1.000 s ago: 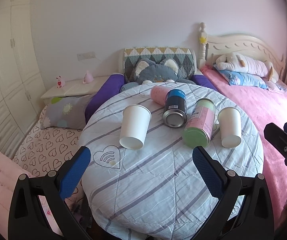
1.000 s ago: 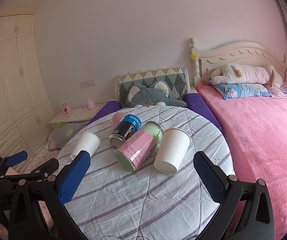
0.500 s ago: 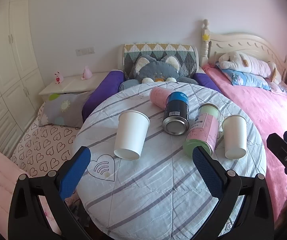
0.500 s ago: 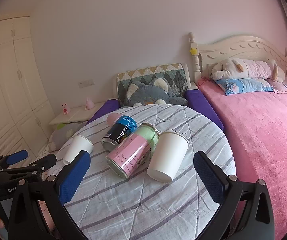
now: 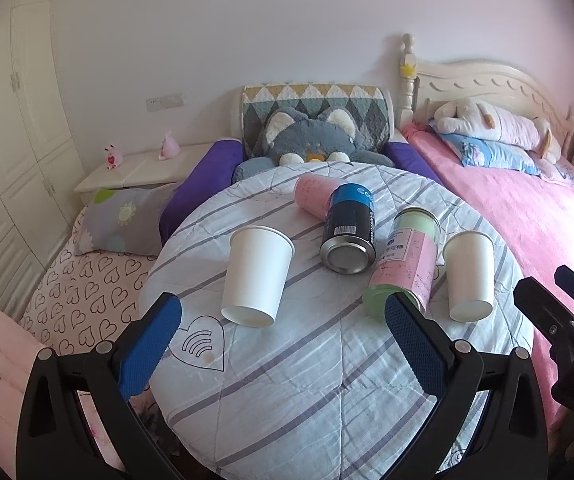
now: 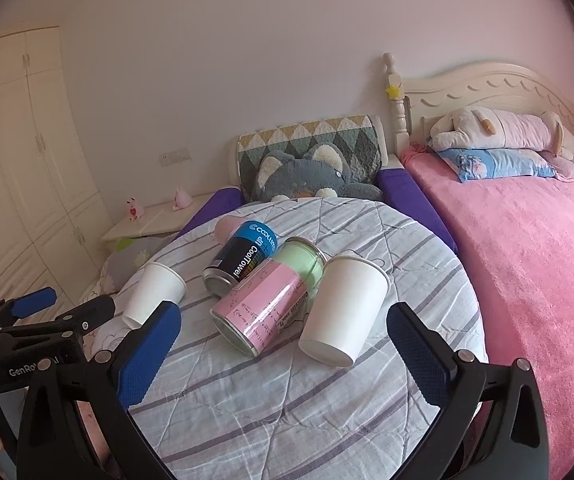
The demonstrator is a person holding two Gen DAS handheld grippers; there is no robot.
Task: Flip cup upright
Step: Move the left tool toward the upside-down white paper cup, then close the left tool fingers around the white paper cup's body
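Two white paper cups lie on their sides on a round table with a striped cloth (image 5: 307, 392). The left cup (image 5: 255, 275) has its closed base toward me; it also shows in the right wrist view (image 6: 151, 294). The right cup (image 5: 469, 275) lies at the table's right; it is large in the right wrist view (image 6: 343, 314). My left gripper (image 5: 283, 340) is open and empty, short of the left cup. My right gripper (image 6: 285, 350) is open and empty, short of the right cup.
Between the cups lie a blue and black can (image 5: 349, 232), a pink and green canister (image 5: 405, 266) and a pink canister (image 5: 313, 198). A pink bed (image 6: 535, 264) is at the right, a cat cushion (image 5: 315, 140) behind, a nightstand (image 5: 143, 170) at the left.
Both grippers have moved a little closer to the table; the cups look larger. The left view has shifted to the right. Nothing on the table has moved.
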